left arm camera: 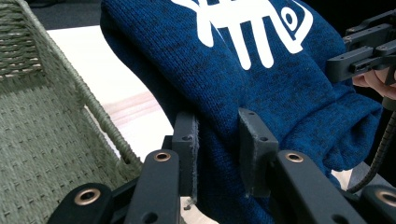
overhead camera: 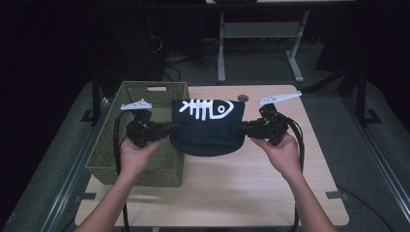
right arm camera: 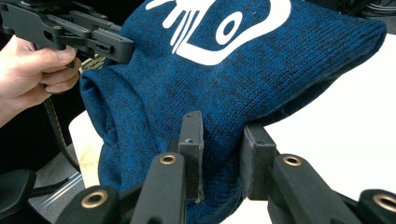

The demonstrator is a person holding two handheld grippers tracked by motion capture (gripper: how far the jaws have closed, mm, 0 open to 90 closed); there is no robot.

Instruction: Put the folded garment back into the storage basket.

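Observation:
A folded dark blue knit sweater (overhead camera: pixel 208 128) with a white fish-skeleton print hangs above the table, held at both sides. My left gripper (overhead camera: pixel 175 129) is shut on its left edge, right beside the green woven basket (overhead camera: pixel 112 159). My right gripper (overhead camera: pixel 237 129) is shut on its right edge. In the left gripper view the sweater (left arm camera: pixel 252 88) bunches between the two black pads (left arm camera: pixel 187 149), and the basket's wall (left arm camera: pixel 42 135) stands at the left. The right gripper view has the fabric (right arm camera: pixel 215 88) pinched between its pads (right arm camera: pixel 192 144), with the other hand and left gripper (right arm camera: pixel 129 48) beyond.
The light wooden table (overhead camera: pixel 251 188) has bare room in front and to the right. The basket occupies its left side, reaching the table's edge. A desk frame (overhead camera: pixel 261 34) and cables stand on the dark floor behind.

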